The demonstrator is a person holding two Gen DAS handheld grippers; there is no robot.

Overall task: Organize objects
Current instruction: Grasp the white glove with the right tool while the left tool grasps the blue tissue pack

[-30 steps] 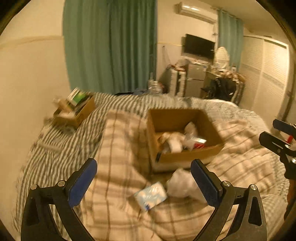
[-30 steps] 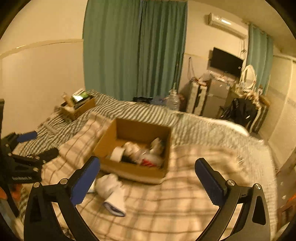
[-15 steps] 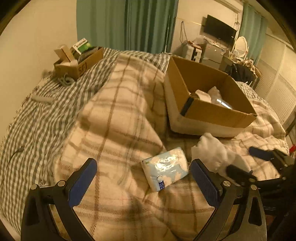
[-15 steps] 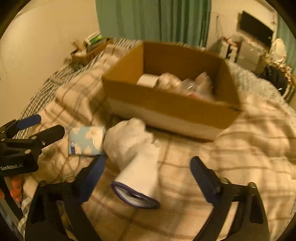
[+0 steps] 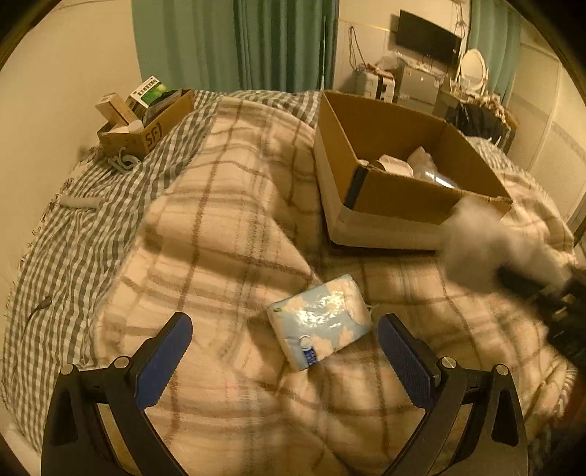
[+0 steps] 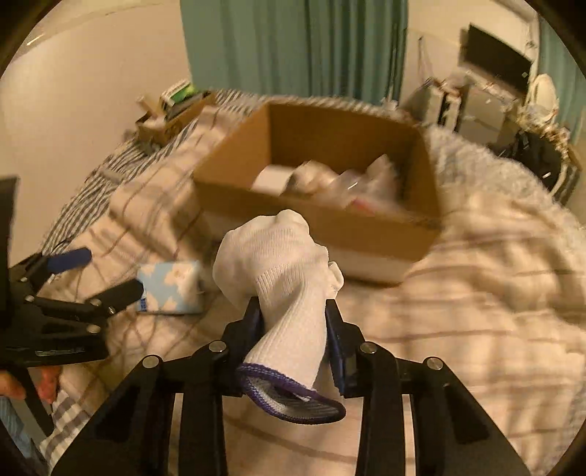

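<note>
Right, glove (image 6: 282, 271): white knit, purple-trimmed cuff, clamped between the right claw (image 6: 293, 322) pads at the wrist section; cuff hangs toward the camera, balled finger end sticks up past the tips; jaws have just been closing and are now shut on it. It sits above the plaid blanket (image 6: 457, 311), just in front of the box (image 6: 329, 219) near wall; not in the box. In the left wrist view the glove (image 5: 487, 249) is a blur at the right edge, near the box (image 5: 395, 197) front corner.

Tissue pack (image 5: 318, 320): light blue with white clouds, lying flat on the blanket (image 5: 227, 227), between the left claw (image 5: 284, 351) fingers but short of the pads; no contact visible; that claw is wide open, nothing in it. From the right wrist view the pack (image 6: 170, 287) is just left of the glove, with the left claw (image 6: 99, 272) tips at its left edge.

Box: open cardboard, on the blanket, holds a jumble of white and clear-wrapped items; contents too blurred to name.

Further out: grey checked sheet (image 5: 84, 234) under the blanket on the left; a smaller carton (image 5: 146, 124) of packets near the wall; green curtains (image 5: 256, 44) behind; TV (image 5: 426, 34) on the far wall.
</note>
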